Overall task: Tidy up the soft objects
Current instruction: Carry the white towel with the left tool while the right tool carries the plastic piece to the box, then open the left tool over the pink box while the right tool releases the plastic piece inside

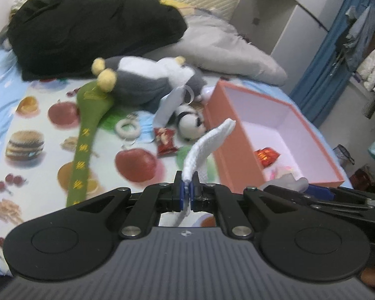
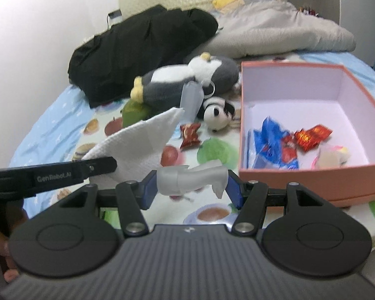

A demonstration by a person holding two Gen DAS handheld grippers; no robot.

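Soft things lie scattered on the fruit-print sheet (image 1: 37,115), and you hold one in each tool. From the left wrist view, your left gripper (image 1: 186,190) has its jaws pinched narrow on the edge of a white tissue (image 1: 207,145), which rises from the pads and leans toward the pink box (image 1: 237,155). A thin pinch suits it: the sheet is limp and would slip out of a loose hold. The box stands open just right of the tissue, with a red wrapper (image 1: 266,155) on its floor near the front, so you seem to be carrying the tissue there. Still on the sheet sit the grey penguin plush (image 1: 147,82), the small panda plush (image 1: 190,123), a white ring (image 1: 128,128), another red wrapper (image 1: 165,141) and a green padded stick (image 1: 86,135). I judge these are waiting their turn.

From the right wrist view, your right gripper (image 2: 191,183) stands fairly wide, its blue pads pressed on either end of a crumpled translucent plastic piece (image 2: 191,177), held crosswise so that it does not fold out. The pink box lies just right of it, its front wall close to the right finger. Inside are a blue packet (image 2: 272,145), a red wrapper and a pale soft toy (image 2: 333,156). The tissue fans out at left, above the other tool's arm. Both loads look ready to go over the box wall; keep the two tools apart as you do so.
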